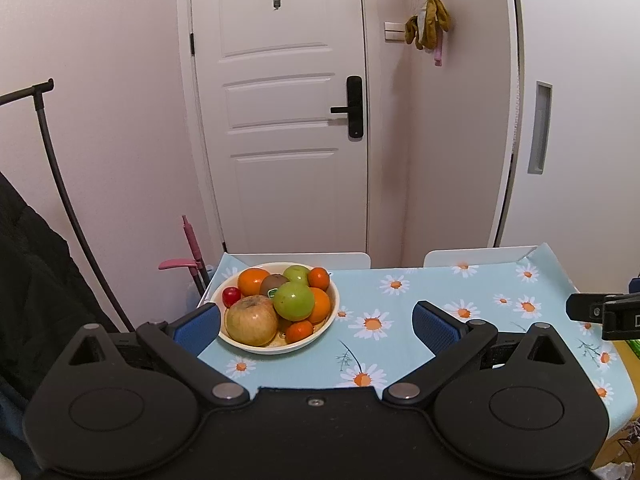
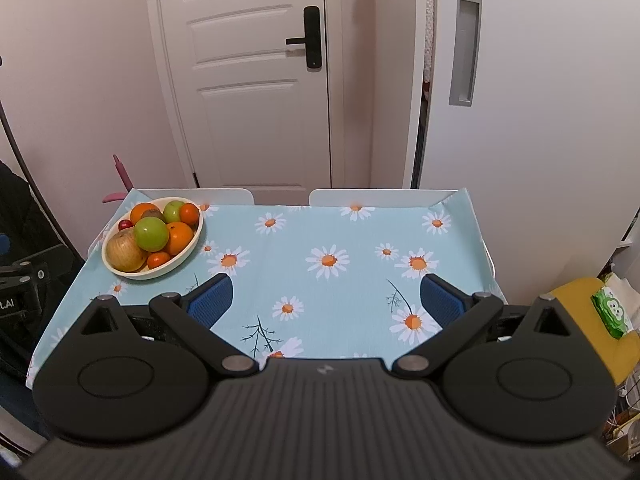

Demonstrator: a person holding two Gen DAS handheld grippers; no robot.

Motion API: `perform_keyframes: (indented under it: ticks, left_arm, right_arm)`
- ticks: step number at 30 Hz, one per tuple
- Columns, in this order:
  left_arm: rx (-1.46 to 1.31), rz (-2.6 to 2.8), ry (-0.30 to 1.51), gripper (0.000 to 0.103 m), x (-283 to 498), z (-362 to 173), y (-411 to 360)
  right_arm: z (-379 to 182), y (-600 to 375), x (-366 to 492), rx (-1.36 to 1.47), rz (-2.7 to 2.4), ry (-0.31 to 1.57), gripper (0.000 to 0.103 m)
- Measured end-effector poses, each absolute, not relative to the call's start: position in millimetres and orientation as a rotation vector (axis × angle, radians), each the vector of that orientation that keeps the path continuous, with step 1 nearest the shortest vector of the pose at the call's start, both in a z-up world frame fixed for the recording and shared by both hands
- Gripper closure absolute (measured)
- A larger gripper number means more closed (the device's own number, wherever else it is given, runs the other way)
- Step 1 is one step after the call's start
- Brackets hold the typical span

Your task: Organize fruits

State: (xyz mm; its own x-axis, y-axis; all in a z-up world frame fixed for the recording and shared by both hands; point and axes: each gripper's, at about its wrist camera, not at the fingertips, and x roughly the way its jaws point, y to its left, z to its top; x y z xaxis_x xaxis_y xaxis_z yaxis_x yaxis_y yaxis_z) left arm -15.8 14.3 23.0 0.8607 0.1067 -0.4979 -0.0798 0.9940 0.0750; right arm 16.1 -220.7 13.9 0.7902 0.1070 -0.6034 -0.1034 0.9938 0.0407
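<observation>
A cream bowl [image 1: 326, 322] sits at the table's far left corner, piled with fruit: a large yellow-brown apple [image 1: 251, 320], two green apples [image 1: 294, 300], several oranges [image 1: 253, 280], a kiwi [image 1: 273, 282] and a small red fruit [image 1: 231, 295]. The bowl also shows in the right wrist view [image 2: 188, 249]. My left gripper [image 1: 316, 326] is open and empty, just short of the bowl, its left pad beside the rim. My right gripper [image 2: 326, 300] is open and empty above the table's middle, well right of the bowl.
The table wears a light blue daisy cloth [image 2: 340, 236]. Two white chair backs [image 2: 380, 197] stand at its far edge, before a white door [image 2: 248, 80]. A black coat rack [image 1: 52, 168] stands left. A yellow seat with a green tissue pack [image 2: 612, 312] is at right.
</observation>
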Motion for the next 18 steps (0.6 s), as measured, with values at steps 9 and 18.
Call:
perform_keyframes:
  ticks: [9,18]
  left_arm:
    - [0.054,0.104,0.523,0.0,-16.2,22.6,14.3]
    - [0.052,0.101,0.528,0.0,-14.9,23.0,14.1]
  right_arm:
    - [13.3,-221.0,17.6,0.011,0.109,0.654,0.0]
    - [12.8,-219.8,18.0,0.011,0.109,0.656,0.0]
